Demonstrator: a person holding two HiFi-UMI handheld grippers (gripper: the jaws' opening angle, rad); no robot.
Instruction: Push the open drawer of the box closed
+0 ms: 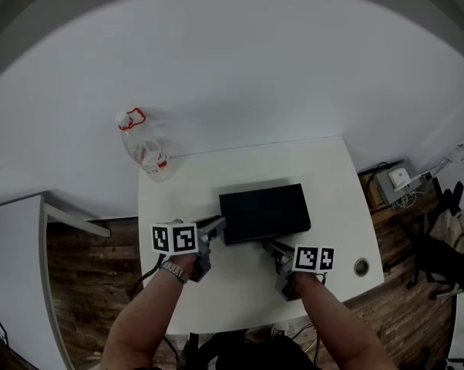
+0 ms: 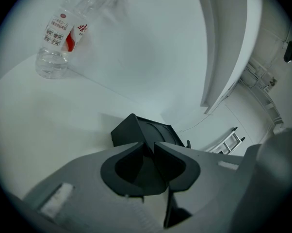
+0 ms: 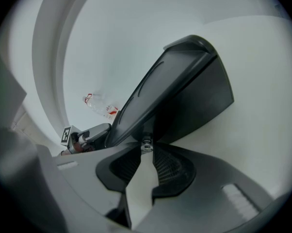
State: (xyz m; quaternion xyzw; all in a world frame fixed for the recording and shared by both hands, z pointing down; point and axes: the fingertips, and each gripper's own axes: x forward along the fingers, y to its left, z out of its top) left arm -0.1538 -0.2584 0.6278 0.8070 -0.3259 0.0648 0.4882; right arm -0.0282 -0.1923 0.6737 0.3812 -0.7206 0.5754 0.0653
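A flat black box (image 1: 264, 212) lies in the middle of the white table (image 1: 324, 168). In the head view no drawer sticks out of its near side. My right gripper (image 1: 272, 247) is at the box's front face, its jaws shut with nothing between them. In the right gripper view the right gripper (image 3: 146, 150) has its tips right at a small metal knob (image 3: 146, 143) on the dark front of the box (image 3: 185, 96). My left gripper (image 1: 216, 226) is by the front left corner, jaws shut and empty. The left gripper (image 2: 153, 145) points at the box's corner (image 2: 136, 129).
A clear plastic bottle (image 1: 143, 146) with a red cap ring stands at the table's far left corner; the bottle (image 2: 58, 38) also shows in the left gripper view. A cable hole (image 1: 361, 267) is near the front right table edge. Wooden floor, cables and a device (image 1: 398, 182) lie to the right.
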